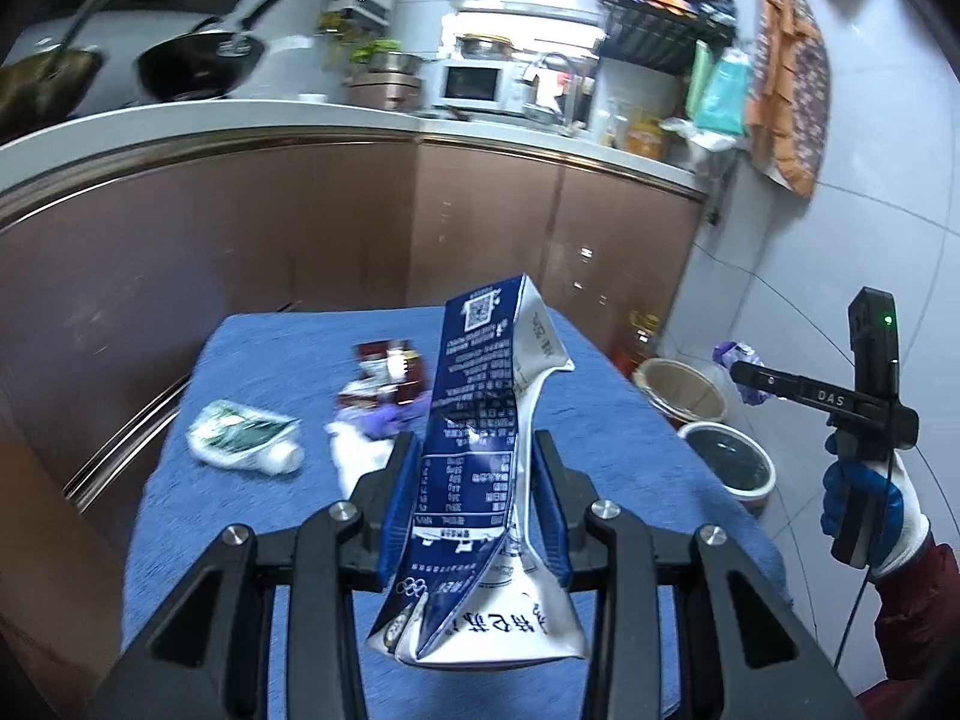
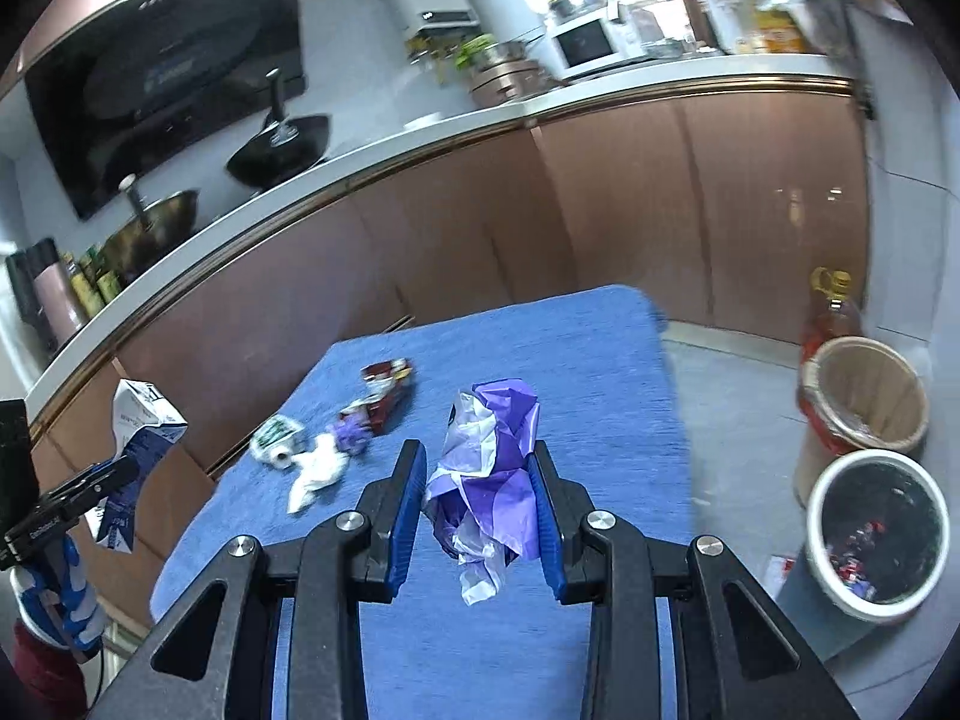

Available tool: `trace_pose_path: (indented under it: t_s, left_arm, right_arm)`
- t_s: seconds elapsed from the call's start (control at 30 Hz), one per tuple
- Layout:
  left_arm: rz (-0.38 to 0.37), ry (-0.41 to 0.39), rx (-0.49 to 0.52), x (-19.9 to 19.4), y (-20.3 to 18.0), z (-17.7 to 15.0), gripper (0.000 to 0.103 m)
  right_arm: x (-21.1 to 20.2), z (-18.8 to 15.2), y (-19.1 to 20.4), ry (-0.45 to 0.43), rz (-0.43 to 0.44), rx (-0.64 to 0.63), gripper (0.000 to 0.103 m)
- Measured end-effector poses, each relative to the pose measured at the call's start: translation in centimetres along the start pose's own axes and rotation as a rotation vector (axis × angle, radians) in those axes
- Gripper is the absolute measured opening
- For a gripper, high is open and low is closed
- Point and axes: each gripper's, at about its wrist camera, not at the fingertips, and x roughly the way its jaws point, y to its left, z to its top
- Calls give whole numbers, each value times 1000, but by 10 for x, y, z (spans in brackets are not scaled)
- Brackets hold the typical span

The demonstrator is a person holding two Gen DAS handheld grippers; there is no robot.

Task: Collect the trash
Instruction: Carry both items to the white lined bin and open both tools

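Observation:
My left gripper [image 1: 477, 450] is shut on a crushed blue and white milk carton [image 1: 480, 408], held upright above the blue-covered table [image 1: 630, 450]. My right gripper [image 2: 477, 462] is shut on a crumpled purple and white plastic wrapper [image 2: 489, 468], also lifted over the table. From the right wrist view the carton [image 2: 141, 438] shows at the far left in the left gripper [image 2: 129, 468]. From the left wrist view the right gripper [image 1: 735, 369] shows at the far right, in a gloved hand [image 1: 870, 510]. On the table lie a green and white bottle [image 1: 243, 438], a white tissue [image 2: 315, 471] and a red packet [image 2: 387, 390].
Two bins stand on the floor right of the table: a white-rimmed one with a black liner [image 2: 876, 522] holding scraps, and a tan one [image 2: 864, 396] behind it. An oil bottle [image 2: 831, 306] stands by the brown cabinets [image 2: 600, 210]. Pans sit on the counter [image 1: 198, 57].

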Motion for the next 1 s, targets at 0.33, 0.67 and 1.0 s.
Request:
trace_pose_path:
  t_s: [0.33, 0.67, 1.0]
  left_arm:
    - [-167, 121, 184, 107, -114, 37, 35]
    - [-359, 285, 314, 248, -251, 47, 35]
    - [-457, 447, 321, 379, -362, 35, 35]
  right_arm:
    - [-28, -12, -98, -71, -168, 153, 32]
    - [-43, -36, -224, -81, -399, 322, 32]
    - [-26, -56, -302, -6, -557, 373, 33]
